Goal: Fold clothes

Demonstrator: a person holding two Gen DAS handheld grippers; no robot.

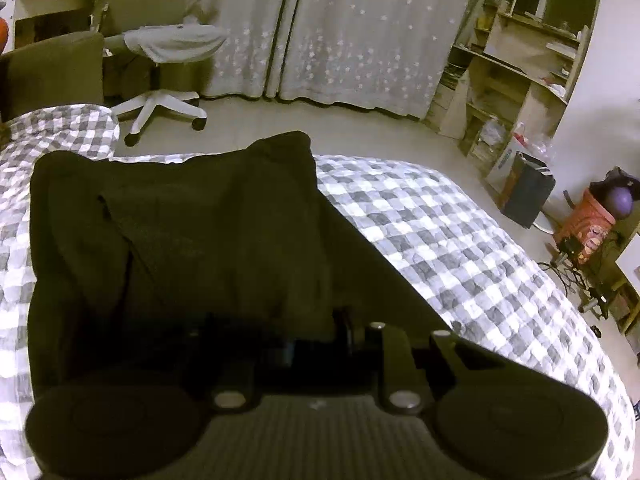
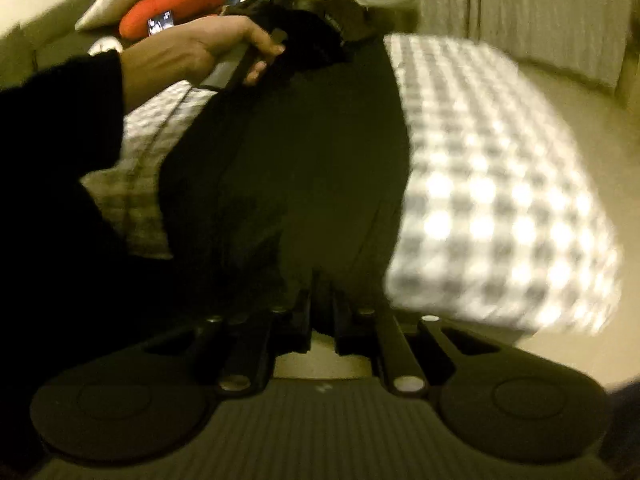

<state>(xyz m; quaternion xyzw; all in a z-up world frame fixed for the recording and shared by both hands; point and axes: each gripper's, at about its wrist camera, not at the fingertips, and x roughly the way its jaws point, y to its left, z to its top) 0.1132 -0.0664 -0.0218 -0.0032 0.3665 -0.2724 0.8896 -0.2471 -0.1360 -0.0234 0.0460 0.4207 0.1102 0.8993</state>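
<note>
Left gripper: your jaws stand a little apart at the near hem of the dark garment; black on black, so I cannot tell whether the pads bite cloth.
Left hand: seen from the right wrist, beyond and to the left of your right gripper, wrapped around its handle.
Garment: spread on the checked bedcover, running away from both grippers, one sleeve folded across the body.
Handling: judged soft, light and limp; it should sag and crease, not slip.
Hold: take it at a hem or corner, both layers together.
Right gripper: jaws nearly closed over the garment's near edge; the view is blurred, so I cannot tell whether cloth is pinched.
</note>
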